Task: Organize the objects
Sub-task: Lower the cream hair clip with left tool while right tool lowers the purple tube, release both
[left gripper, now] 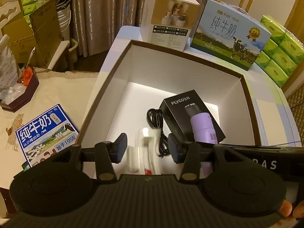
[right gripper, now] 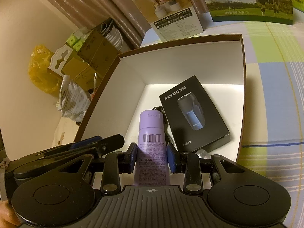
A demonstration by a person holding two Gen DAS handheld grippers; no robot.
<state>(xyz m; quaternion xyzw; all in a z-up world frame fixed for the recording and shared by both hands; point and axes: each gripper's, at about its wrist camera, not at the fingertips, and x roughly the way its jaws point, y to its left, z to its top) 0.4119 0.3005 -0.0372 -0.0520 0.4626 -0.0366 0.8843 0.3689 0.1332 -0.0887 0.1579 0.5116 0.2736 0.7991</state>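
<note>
A large open box with a brown rim and white walls (left gripper: 171, 70) stands on the table. On its floor lie a black FLYCO shaver box (left gripper: 174, 112), a coiled black cable (left gripper: 154, 117) and a white tube-like item (left gripper: 146, 144). My left gripper (left gripper: 147, 148) hangs just above the white item, open, with gaps between its pads and the item. My right gripper (right gripper: 152, 156) is shut on a purple tube (right gripper: 150, 133), held over the box (right gripper: 190, 60) beside the shaver box (right gripper: 193, 114). In the left wrist view the purple tube (left gripper: 203, 127) overlaps the shaver box.
Behind the open box stand a white product box (left gripper: 167, 22), a blue-green milk carton case (left gripper: 228, 34) and stacked green tissue packs (left gripper: 279, 49). Left of it lie a blue milk case (left gripper: 45, 131) and a dark tray of clutter (left gripper: 24, 93). Cardboard boxes (left gripper: 38, 32) stand farther back.
</note>
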